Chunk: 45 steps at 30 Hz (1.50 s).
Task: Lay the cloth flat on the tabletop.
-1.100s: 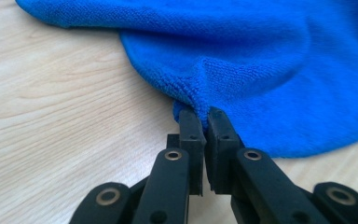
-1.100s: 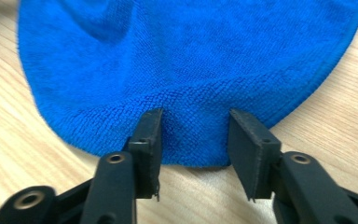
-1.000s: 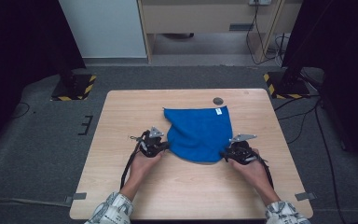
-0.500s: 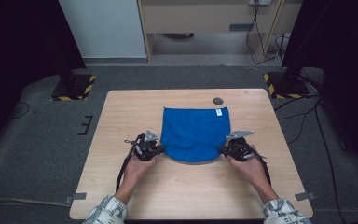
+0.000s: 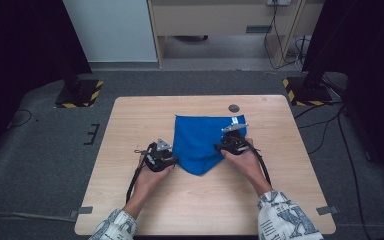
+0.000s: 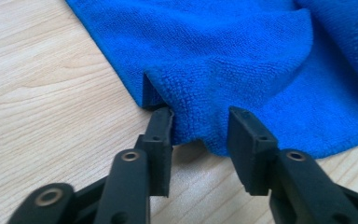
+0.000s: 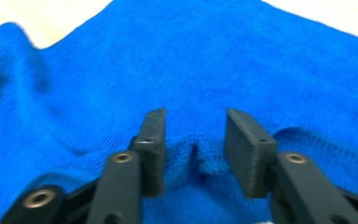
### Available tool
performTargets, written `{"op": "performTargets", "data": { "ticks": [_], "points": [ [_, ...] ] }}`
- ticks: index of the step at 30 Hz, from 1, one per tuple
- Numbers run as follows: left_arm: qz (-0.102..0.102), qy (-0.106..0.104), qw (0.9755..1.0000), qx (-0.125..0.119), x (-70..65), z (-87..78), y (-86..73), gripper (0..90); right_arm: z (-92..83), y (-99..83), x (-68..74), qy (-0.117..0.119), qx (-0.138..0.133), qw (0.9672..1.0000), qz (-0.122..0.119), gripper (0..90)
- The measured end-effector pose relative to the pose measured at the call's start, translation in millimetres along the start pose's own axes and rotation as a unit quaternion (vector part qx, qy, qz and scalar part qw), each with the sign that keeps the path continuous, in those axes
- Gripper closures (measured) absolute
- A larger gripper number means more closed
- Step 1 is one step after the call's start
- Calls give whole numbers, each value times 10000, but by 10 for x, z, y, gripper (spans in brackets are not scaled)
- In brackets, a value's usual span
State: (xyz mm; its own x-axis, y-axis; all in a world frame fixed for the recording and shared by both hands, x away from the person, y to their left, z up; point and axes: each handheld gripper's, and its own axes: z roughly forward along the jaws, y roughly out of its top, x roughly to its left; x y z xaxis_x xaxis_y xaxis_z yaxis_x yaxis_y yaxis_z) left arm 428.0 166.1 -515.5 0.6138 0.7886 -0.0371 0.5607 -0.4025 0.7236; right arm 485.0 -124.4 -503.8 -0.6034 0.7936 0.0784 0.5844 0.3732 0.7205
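Both grippers' jaws have just opened. The left gripper (image 5: 172,161) and right gripper (image 5: 219,146) stand part open, blue cloth (image 5: 200,142) folds loose between the jaws.

Both grippers (image 5: 174,161) (image 5: 219,147) just opened

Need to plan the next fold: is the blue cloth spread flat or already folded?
Folded, partly: the blue cloth lies doubled toward a point at its near edge, with a raised fold by the left gripper.

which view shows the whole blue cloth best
The high view: the blue cloth lies whole on the table, its outline clear. The left and right gripper views give only close patches of its edge and folds.
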Motion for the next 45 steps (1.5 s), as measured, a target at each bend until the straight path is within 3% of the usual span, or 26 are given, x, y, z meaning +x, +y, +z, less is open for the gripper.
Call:
{"op": "performTargets", "data": {
  "ticks": [7,15,20,25,31,38,41,45],
  "points": [
    [-41,-99,9999,-121,22,-38,-2,566,-158,-22,-59,-62,-216,9997,31,458],
    [34,-86,9997,-216,22,-117,-21,570,-363,-112,-81,-49,-481,9988,109,450],
    [54,-47,9997,-226,58,-152,-43,576,-405,-156,-66,45,-427,9991,41,547],
    [46,-67,9997,-235,95,-213,-96,575,-307,-91,-74,41,-432,9989,174,556],
    [-26,-129,9995,-283,126,-220,-120,568,-77,69,106,92,-283,9994,149,518],
    [28,-153,9989,-452,134,-245,-123,451,291,244,321,-45,-31,10000,73,434],
    [113,-210,9991,-359,145,-195,-161,414,412,288,357,-134,55,9998,119,410],
    [128,-194,9992,-315,147,-141,-175,394,511,299,377,-332,264,9991,62,483]
  ]
}}
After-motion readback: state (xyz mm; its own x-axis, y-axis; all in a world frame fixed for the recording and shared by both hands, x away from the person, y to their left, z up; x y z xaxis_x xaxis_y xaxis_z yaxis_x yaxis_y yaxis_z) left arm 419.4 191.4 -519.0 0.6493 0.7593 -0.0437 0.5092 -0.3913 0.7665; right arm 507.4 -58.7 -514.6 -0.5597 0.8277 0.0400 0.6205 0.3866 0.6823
